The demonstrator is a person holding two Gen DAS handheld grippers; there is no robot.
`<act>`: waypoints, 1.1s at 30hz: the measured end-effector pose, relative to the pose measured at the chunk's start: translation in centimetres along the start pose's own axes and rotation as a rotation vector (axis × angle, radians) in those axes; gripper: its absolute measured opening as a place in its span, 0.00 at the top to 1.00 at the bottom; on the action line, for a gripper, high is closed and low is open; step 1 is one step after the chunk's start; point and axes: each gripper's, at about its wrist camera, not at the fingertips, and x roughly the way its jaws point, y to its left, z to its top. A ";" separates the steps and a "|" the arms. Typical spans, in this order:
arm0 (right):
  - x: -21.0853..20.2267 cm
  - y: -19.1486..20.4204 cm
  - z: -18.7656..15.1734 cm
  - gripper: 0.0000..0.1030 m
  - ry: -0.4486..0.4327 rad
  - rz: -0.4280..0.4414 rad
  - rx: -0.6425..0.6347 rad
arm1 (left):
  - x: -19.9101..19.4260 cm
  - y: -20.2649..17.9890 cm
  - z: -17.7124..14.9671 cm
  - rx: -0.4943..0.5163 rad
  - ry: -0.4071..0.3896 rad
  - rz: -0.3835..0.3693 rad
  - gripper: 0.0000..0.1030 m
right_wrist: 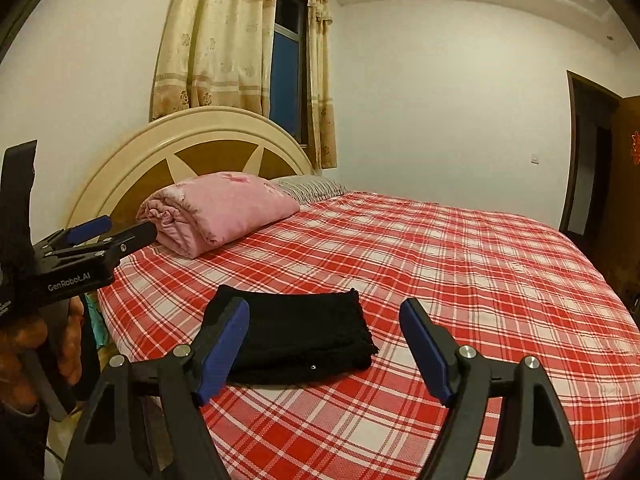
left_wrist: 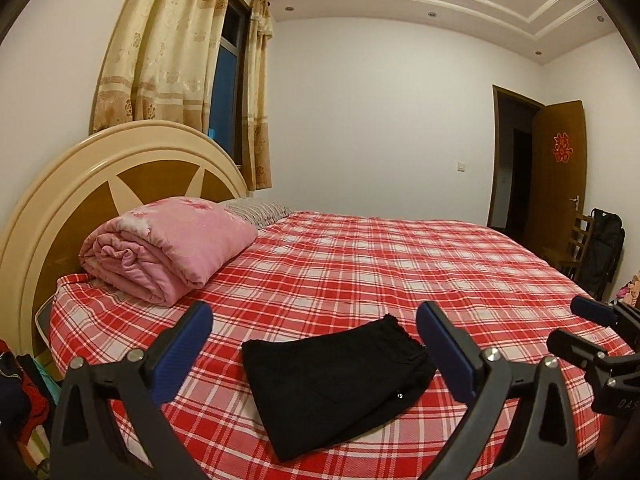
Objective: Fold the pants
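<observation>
Left wrist view puts the black pants near the bed's front edge, folded into a compact flat rectangle on the red plaid sheet. They lie alone; nothing grips them. The left gripper hovers above the bundle, its blue-padded fingers spread wide and empty. The right gripper hangs over the same bundle, spread just as wide, holding nothing; the pants sit between and beyond its tips. A hand holds the left tool at the right camera's left edge. Further back, a rolled pink quilt rests against the rounded cream headboard, with a striped pillow beside it.
</observation>
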 end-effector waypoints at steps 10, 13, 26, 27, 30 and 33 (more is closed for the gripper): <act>0.1 -0.1 -0.2 0.24 0.005 0.006 0.005 | 0.1 -0.2 0.1 0.006 0.004 0.000 0.00; 0.1 -0.2 -0.4 0.24 0.007 0.007 0.010 | 0.1 -0.2 0.0 0.008 0.007 -0.003 0.00; -0.4 -0.7 -0.3 0.24 -0.021 0.003 0.020 | 0.2 -0.9 0.1 0.028 0.018 -0.014 0.00; -0.5 -0.8 -0.2 0.24 -0.024 0.003 0.022 | 0.1 -0.9 0.1 0.030 0.013 -0.005 0.00; -0.6 -0.7 -0.2 0.24 -0.029 0.004 0.021 | 0.0 -1.0 0.2 0.033 0.009 -0.003 0.00; -0.6 -0.5 -0.2 0.24 -0.032 0.004 0.018 | 0.0 -0.9 0.2 0.027 0.007 0.006 0.00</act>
